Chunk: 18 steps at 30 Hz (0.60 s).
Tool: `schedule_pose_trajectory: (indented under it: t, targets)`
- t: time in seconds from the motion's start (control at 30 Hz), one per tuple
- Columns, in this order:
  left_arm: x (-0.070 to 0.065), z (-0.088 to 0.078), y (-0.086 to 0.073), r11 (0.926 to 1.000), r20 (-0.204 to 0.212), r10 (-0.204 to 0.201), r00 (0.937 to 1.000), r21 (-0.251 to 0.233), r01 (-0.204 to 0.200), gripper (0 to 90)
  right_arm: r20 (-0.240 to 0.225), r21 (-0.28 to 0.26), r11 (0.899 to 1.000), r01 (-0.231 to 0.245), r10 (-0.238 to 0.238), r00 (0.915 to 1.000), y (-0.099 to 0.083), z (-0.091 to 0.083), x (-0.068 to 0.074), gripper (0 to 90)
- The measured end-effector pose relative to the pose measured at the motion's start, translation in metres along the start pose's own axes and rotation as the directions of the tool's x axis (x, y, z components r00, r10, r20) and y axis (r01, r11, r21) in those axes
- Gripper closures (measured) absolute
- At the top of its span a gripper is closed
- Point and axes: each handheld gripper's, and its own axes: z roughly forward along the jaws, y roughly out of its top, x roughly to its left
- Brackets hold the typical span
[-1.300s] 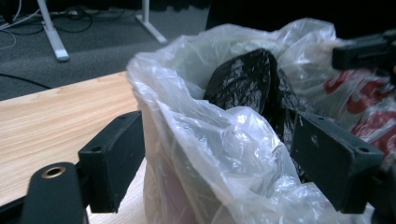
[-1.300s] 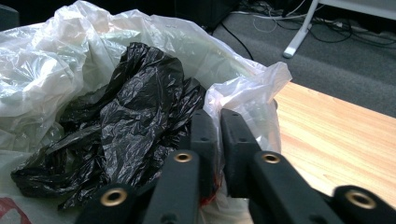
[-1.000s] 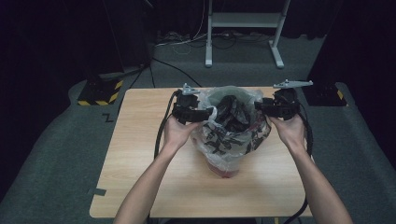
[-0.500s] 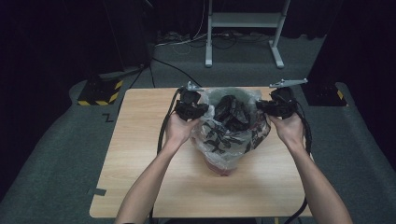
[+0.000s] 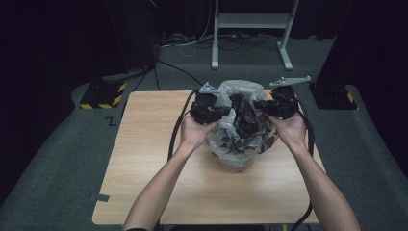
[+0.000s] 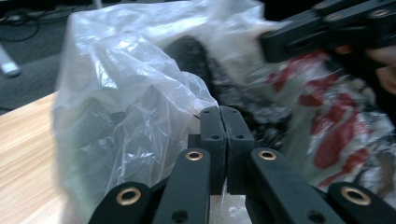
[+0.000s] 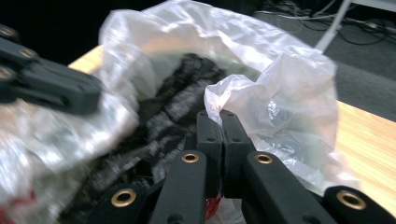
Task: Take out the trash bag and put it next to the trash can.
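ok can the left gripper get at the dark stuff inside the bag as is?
Probably not: the left gripper is shut on the clear plastic bag at its rim. The dark contents lie exposed in the open mouth, but that gripper would have to let go first.

A plastic bag (image 5: 239,126) sits on the table (image 5: 144,168), just right of the frame's centre, toward the far edge. The left gripper (image 5: 217,111) meets its left rim, the right gripper (image 5: 262,105) its right rim. Behind the table, at upper centre, a stand (image 5: 250,29) rises from the floor.
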Motion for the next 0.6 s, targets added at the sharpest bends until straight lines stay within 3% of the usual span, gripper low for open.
schedule_pose_trajectory:
  t: [0.3, 0.47, 0.6]
  targets:
    - [-0.014, 0.012, -0.005, 0.9998, 0.047, 0.020, 0.9987, -0.010, -0.020, 86.4, -0.042, -0.011, 1.000, 0.005, -0.005, 0.9991, 0.010, 0.009, 0.016, 88.8]
    - [-0.016, 0.017, -0.008, 0.9999, 0.075, 0.011, 0.9971, -0.011, -0.010, 70.3, -0.051, -0.004, 1.000, 0.007, -0.007, 0.9987, 0.010, 0.014, 0.020, 88.7]
    - [-0.016, 0.020, -0.010, 0.9999, 0.067, 0.015, 0.9976, -0.006, -0.015, 58.7, -0.067, 0.005, 1.000, 0.004, -0.004, 0.9977, 0.009, 0.018, 0.022, 88.7]
